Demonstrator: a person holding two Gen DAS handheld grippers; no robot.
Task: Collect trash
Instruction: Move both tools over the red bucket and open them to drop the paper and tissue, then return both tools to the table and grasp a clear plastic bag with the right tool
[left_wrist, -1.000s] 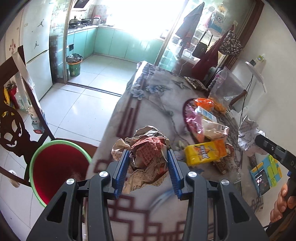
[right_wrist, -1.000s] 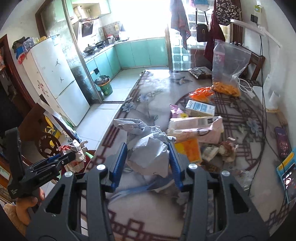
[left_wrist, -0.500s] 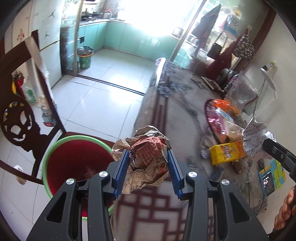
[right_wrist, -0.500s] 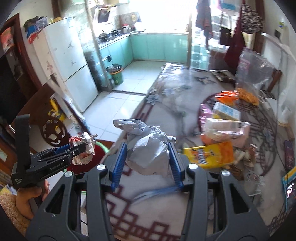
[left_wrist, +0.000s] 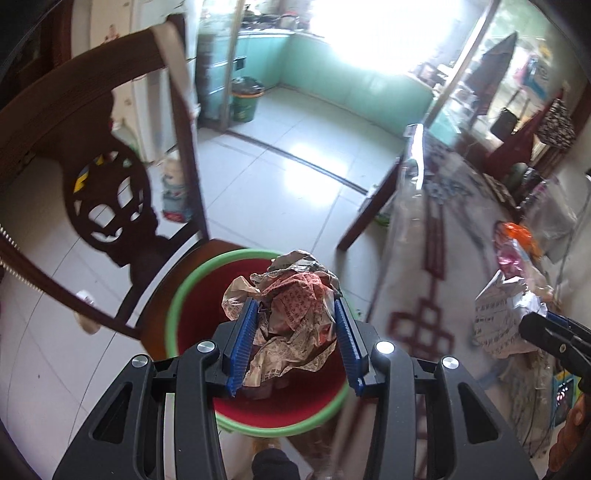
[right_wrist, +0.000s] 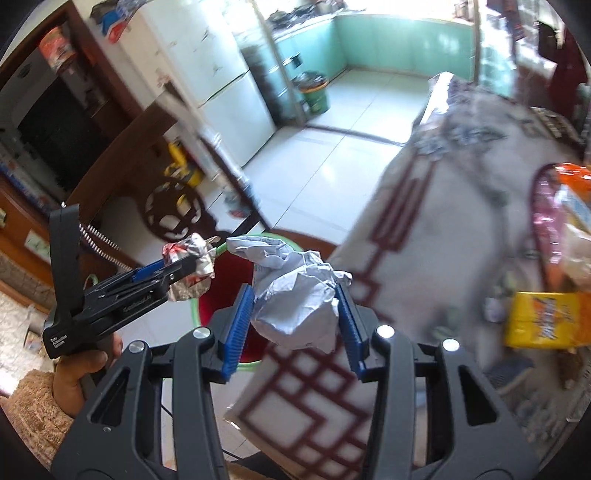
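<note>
My left fingers (left_wrist: 293, 339), clamped on a wrapper wad (left_wrist: 295, 314), had swung off the surface (left_wrist: 424, 266) over the bin (left_wrist: 173, 314), ready to drop, right fingers (right_wrist: 295, 325) clamping paper (right_wrist: 295, 295) nearby.

Two grippers are in view, the left gripper (left_wrist: 293, 332) and the right gripper (right_wrist: 295, 317), each with two blue fingers (left_wrist: 242, 345). Two crumpled wads show: one printed paper wad (left_wrist: 295, 314) and one pale paper wad (right_wrist: 299, 299). There is one red bin with a green rim (left_wrist: 173, 314), one dark wooden chair (left_wrist: 110, 206), one worktop (right_wrist: 461, 206), one yellow packet (right_wrist: 546, 321) and one white refrigerator (right_wrist: 218, 85).
</note>
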